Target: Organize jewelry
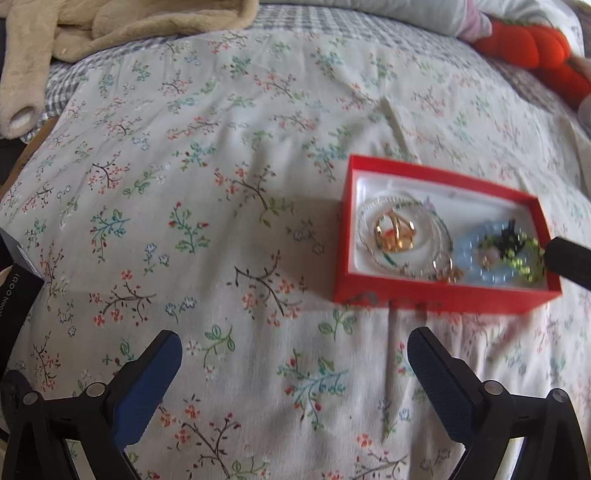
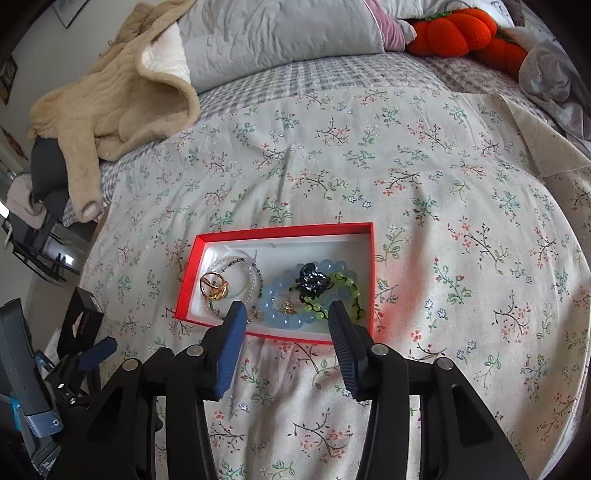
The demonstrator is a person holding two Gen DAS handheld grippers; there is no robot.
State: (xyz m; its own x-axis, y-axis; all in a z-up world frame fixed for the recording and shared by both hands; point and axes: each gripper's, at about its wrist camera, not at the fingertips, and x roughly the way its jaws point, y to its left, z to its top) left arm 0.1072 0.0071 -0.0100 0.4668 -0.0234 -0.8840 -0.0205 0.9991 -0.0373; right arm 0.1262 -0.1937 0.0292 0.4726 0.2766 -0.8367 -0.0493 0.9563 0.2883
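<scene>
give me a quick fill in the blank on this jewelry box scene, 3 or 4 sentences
1. The jewelry sits in a shallow box whose outer walls are ____.
2. The black hair claw rests on a bracelet of pale ____ beads.
3. The box lies on a bedspread printed with a ____ pattern.
4. The plush toy by the pillows is ____ in colour.

Missing words: red; blue; floral; orange

"iQOO Neo" (partly cut off) on black box [image 1: 14, 280]
</scene>
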